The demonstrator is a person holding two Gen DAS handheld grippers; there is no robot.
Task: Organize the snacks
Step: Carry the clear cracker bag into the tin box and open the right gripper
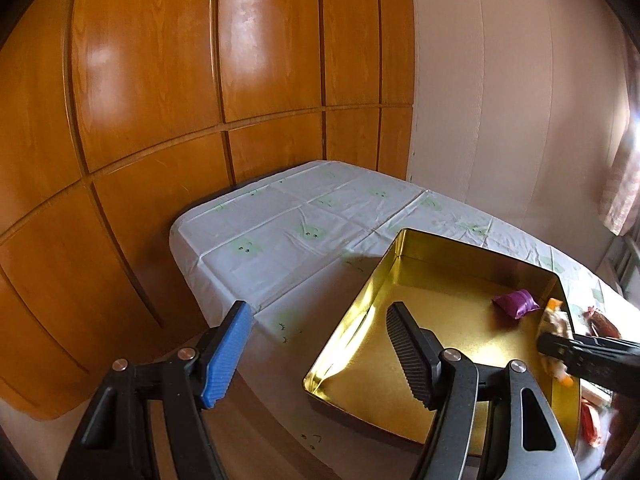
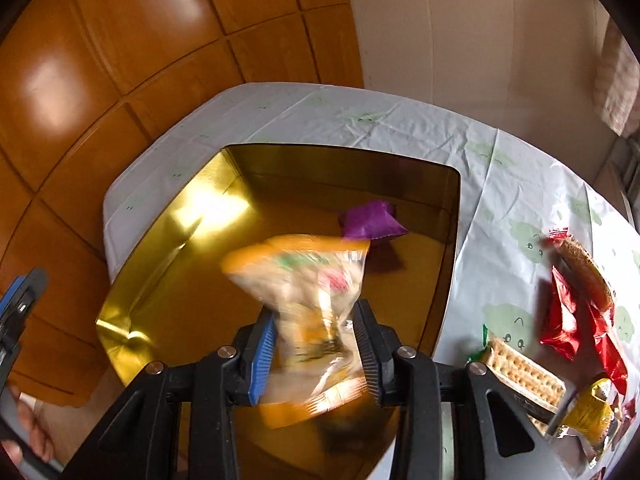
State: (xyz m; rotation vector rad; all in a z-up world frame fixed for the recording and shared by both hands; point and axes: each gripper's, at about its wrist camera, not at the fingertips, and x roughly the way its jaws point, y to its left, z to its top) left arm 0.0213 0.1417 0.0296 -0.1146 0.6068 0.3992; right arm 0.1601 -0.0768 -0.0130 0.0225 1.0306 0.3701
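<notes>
A gold tin (image 1: pixel 440 320) stands open on the table, and a purple packet (image 1: pixel 516 304) lies in its far right corner. My left gripper (image 1: pixel 318 308) hangs open over the tin's left rim with nothing between its pads. My right gripper (image 2: pixel 315 312) is over the tin (image 2: pixel 160 280), shut on a blurred orange and clear snack bag (image 2: pixel 304 272), pinched at its middle. The purple packet (image 2: pixel 372 220) lies just beyond the bag. In the left wrist view the right gripper (image 1: pixel 548 346) reaches in over the tin's right rim with the bag (image 1: pixel 554 318).
A white tablecloth (image 1: pixel 300 216) with green prints covers the table. Right of the tin lie red packets (image 2: pixel 560 312), a cracker pack (image 2: pixel 524 372), a yellow packet (image 2: pixel 596 400) and a brown biscuit pack (image 2: pixel 584 268). Wooden panels (image 1: pixel 160 120) stand behind the table.
</notes>
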